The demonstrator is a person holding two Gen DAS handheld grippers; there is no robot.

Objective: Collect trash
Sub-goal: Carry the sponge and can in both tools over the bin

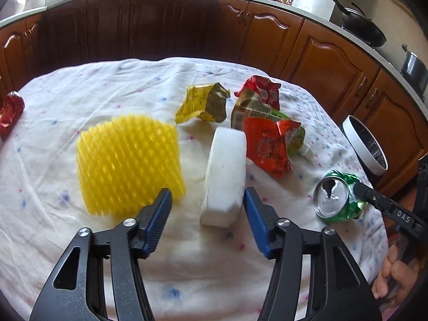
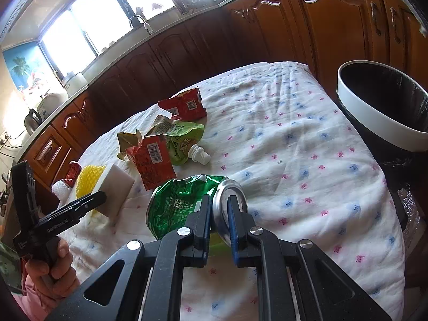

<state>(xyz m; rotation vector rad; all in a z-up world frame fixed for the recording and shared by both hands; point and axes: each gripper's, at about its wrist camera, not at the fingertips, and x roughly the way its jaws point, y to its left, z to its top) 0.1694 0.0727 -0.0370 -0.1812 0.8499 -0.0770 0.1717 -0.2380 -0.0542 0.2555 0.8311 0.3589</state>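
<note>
Left wrist view: the left tongs (image 1: pixel 207 200) hang wide above the desk (image 1: pixel 107 85), holding nothing, pointed forward and slightly down. The white block (image 1: pixel 226 174) lies just ahead, its near end between the blue pads (image 1: pixel 157 214) but seemingly apart from both. Left of the block lies the yellow mesh (image 1: pixel 128 160); beyond the block are a yellow wrapper (image 1: pixel 203 104) and a red-and-green pouch (image 1: pixel 267 136). Right of the block, the can (image 1: pixel 338 196) is pinched by a black finger of the right tongs. The bin (image 1: pixel 365 144) stands past the can, off the desk's edge.

Right wrist view: the right tongs (image 2: pixel 218 211) are narrow, clamped across the rim of the crushed green can (image 2: pixel 179 206), whose silver end faces the camera. The tool comes in low and nearly level. The can seems to rest on or just above the cloth; I cannot tell which. The bin (image 2: pixel 374 123) gapes to the can's right, beyond the desk edge.

The step in hand looks like carrying the can to the bin. Keep the squeeze firm, since a rim grip may pivot; lift clear of the cloth before swinging right, and let go only once over the bin's mouth.
</note>
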